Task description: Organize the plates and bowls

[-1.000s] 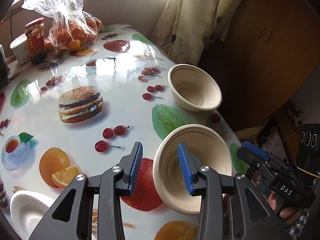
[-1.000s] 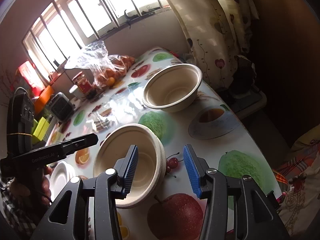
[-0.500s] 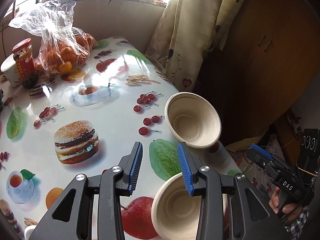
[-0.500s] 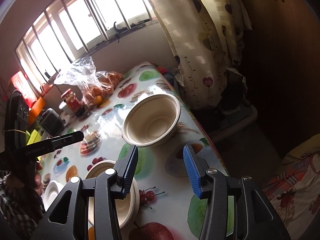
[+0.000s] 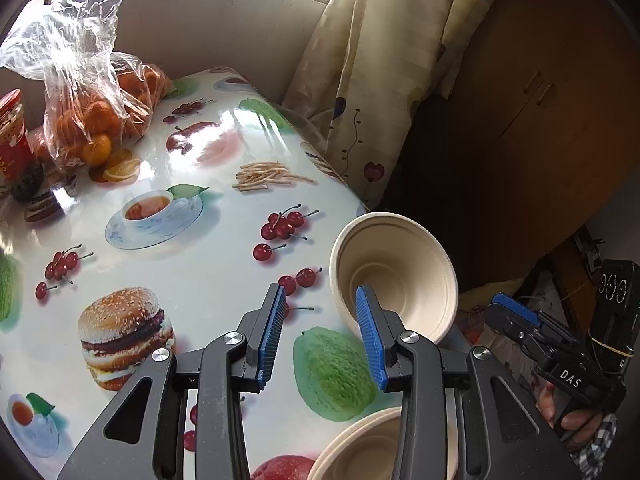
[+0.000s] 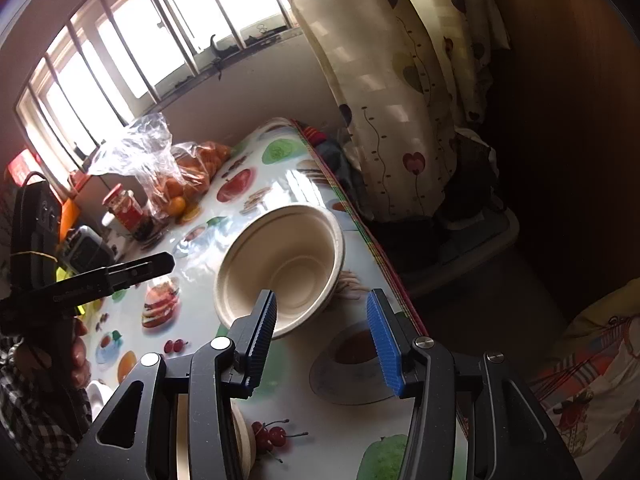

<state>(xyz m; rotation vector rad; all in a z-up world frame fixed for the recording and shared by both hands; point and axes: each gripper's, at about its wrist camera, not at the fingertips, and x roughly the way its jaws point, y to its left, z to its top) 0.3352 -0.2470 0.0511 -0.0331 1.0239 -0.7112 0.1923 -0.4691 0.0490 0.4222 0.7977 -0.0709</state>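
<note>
Window backlight, tablecloth (image 5: 208,264) glare, fisheye warping

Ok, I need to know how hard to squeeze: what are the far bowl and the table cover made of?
The far bowl looks like moulded paper pulp: matte beige, thin rolled rim, faint pressed rings inside. That is probably light and easy to crush, though the look alone cannot confirm it. The table cover looks like glossy printed vinyl or oilcloth: window glare shows on its fruit and burger prints.

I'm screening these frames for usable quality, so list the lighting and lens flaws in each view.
Left wrist view: window glare washes out the tablecloth; fisheye bends the cabinet. Right wrist view: the window is blown out, the right side is near black, the bowl stays readable.
</note>
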